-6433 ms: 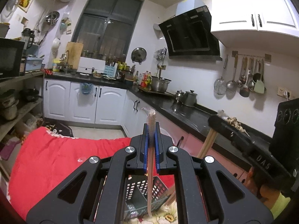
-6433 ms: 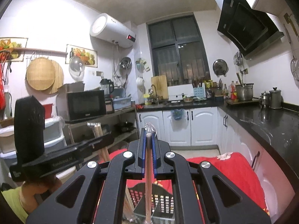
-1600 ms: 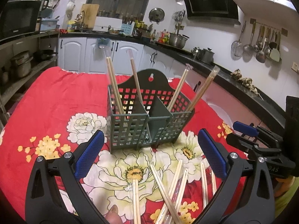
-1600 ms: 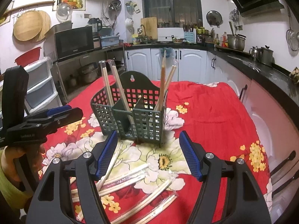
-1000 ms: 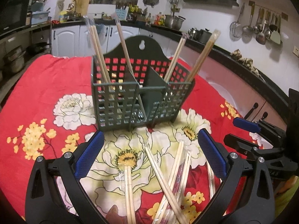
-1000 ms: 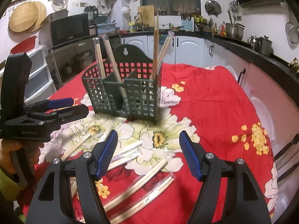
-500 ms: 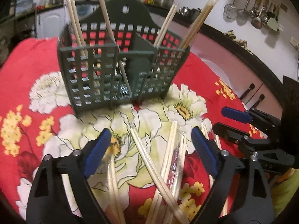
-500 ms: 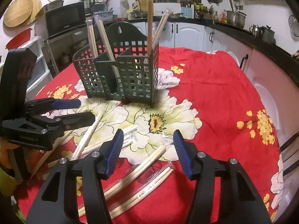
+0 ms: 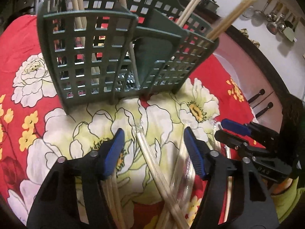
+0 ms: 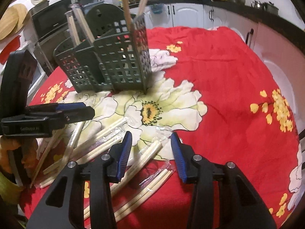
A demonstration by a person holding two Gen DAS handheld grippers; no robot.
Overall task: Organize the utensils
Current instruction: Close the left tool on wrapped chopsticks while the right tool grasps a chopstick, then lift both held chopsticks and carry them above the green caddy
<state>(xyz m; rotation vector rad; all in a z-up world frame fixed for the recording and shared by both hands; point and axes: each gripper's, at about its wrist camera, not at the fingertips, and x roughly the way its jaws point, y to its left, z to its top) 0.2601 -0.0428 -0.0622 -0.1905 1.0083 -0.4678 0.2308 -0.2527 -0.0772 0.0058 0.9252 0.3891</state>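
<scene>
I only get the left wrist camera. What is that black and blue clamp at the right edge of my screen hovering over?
Observer: That is the right gripper. Its own camera shows its open fingers on either side of a wrapped chopstick pair lying on the cloth.
Operator: Are there more chopsticks near it?
Observer: Yes, a second wrapped pair lies beside the first one, nearer that camera.
Operator: What is on the far side of the basket from there?
Observer: Past the green basket a microwave sits on a shelf.
</scene>
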